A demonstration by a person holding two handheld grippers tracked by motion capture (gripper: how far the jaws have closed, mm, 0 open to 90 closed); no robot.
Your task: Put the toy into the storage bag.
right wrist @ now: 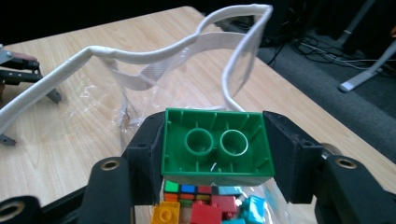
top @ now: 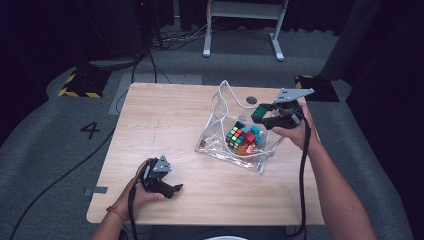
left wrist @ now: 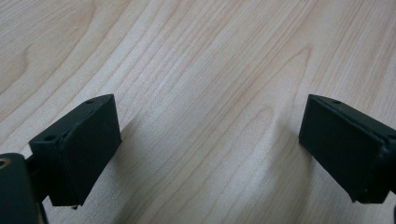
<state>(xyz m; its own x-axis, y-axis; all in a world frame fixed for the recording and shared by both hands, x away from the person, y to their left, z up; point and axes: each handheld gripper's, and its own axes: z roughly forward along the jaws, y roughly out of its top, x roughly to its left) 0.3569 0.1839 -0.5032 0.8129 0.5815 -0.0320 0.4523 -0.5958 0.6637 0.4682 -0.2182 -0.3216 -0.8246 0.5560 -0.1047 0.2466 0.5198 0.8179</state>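
above the bag [right wrist: 140, 79], the right tool [right wrist: 215, 149] grips a green brick [right wrist: 215, 144], probably next in; cube [top: 235, 136] and bricks already inside. left tool [left wrist: 210, 154] open, idle.

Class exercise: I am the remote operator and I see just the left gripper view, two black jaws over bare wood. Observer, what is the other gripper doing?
Observer: The right gripper is shut on a green building brick, hollow underside facing its camera.
Operator: Where is it holding that brick?
Observer: Above the open mouth of a clear plastic bag with a white rim, on the right half of the table.
Operator: Is anything in the bag?
Observer: Yes, a multicoloured puzzle cube and several loose bricks, red, teal and orange among them.
Operator: And my gripper?
Observer: In the high view, the left gripper sits low near the table's front left, jaws open, well apart from the bag.
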